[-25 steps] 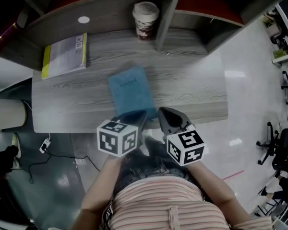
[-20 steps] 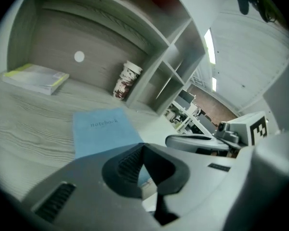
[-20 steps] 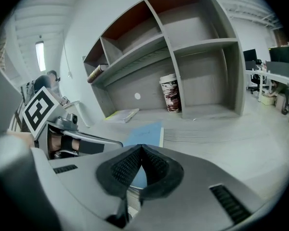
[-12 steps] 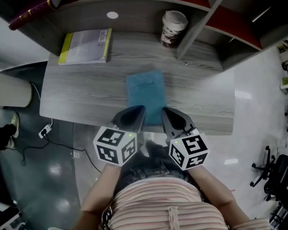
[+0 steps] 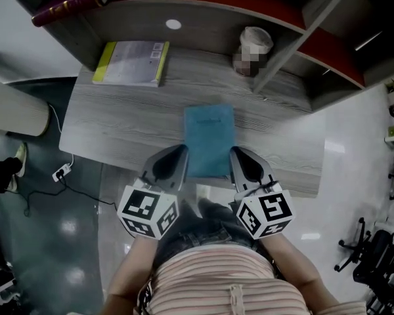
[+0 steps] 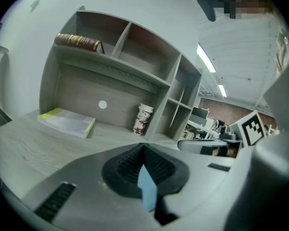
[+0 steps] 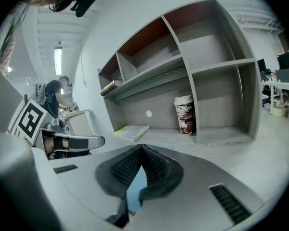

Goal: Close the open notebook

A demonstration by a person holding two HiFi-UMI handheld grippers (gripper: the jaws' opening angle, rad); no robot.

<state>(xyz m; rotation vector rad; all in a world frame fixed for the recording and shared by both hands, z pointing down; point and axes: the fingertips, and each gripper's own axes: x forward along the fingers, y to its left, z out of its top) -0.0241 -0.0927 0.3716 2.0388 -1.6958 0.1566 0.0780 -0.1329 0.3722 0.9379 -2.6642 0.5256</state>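
Head view. The notebook point(image 5: 210, 140) lay closed on the grey desk point(image 5: 118, 123), blue cover up, its near end at the desk's front edge. The left gripper point(image 5: 173, 155) sat just beside its near left corner and the right gripper point(image 5: 241, 157) just beside its near right corner. Both pairs of jaws were pressed together, with nothing between them. Half a second earlier the jaw tips overlapped the notebook's near corners; now they flanked it, set a little further apart. A second earlier the notebook lay askew; now it sat square to the desk edge. A book point(image 5: 131, 63) with a yellow spine lay at the far left of the desk, well apart from the notebook. A paper cup point(image 5: 253, 50) stood at the back beside a shelf upright.

Left gripper view. Jaws met at their tips, holding nothing. A sliver of blue showed below through the gap behind the tips. The book point(image 6: 67, 121) and cup point(image 6: 143, 118) sat against the shelf unit point(image 6: 115, 66); a dark red book point(image 6: 79, 41) lay on its upper shelf.

Right gripper view. Jaws likewise together and empty, blue showing below them. The cup point(image 7: 184, 114) stood in the corner by the upright, the book point(image 7: 130, 131) to its left.
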